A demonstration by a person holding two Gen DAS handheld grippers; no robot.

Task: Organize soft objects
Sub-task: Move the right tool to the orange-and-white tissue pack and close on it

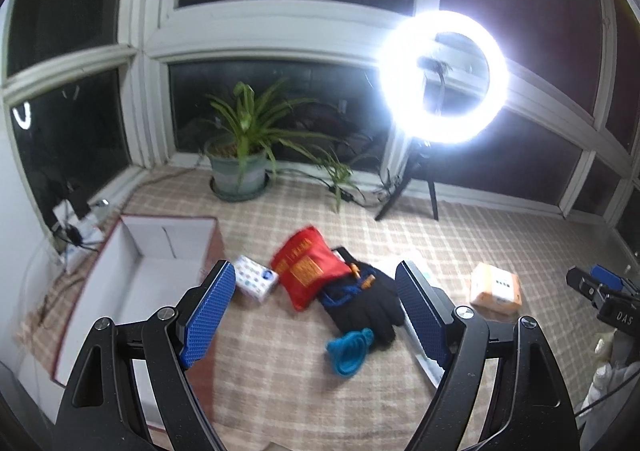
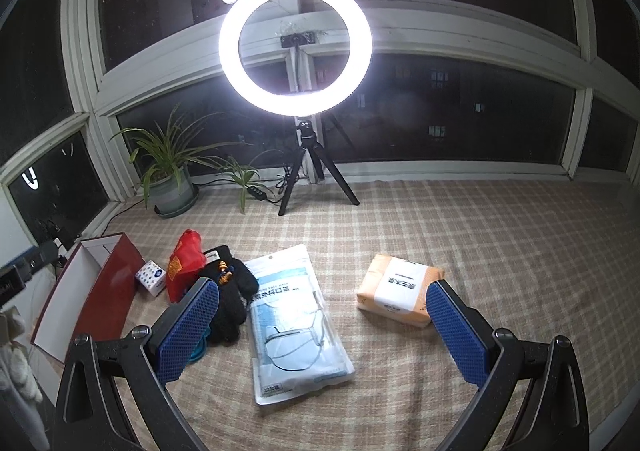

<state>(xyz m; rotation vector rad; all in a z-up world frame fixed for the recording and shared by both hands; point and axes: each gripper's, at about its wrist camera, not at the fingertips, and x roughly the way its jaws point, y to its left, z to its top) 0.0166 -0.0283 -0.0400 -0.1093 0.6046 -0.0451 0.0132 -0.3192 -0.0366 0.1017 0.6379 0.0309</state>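
On the checked cloth lie a red fabric bag (image 1: 310, 271) (image 2: 183, 265), black gloves (image 1: 362, 303) (image 2: 232, 299), a blue coiled cord (image 1: 350, 347), a small white tissue pack (image 1: 256, 279) (image 2: 151, 277), a clear pack of face masks (image 2: 294, 321) and an orange tissue pack (image 2: 400, 291) (image 1: 496, 287). My left gripper (image 1: 316, 283) is open and empty, above the red bag and gloves. My right gripper (image 2: 324, 291) is open and empty, above the mask pack. The right gripper also shows at the right edge of the left wrist view (image 1: 600, 289).
An open red box with a white inside (image 1: 132, 287) (image 2: 80, 291) stands at the left. A potted plant (image 1: 240, 155) (image 2: 170, 179) and a ring light on a tripod (image 2: 296, 47) (image 1: 442, 77) stand by the window. Cables and a power strip (image 1: 72, 223) lie at far left.
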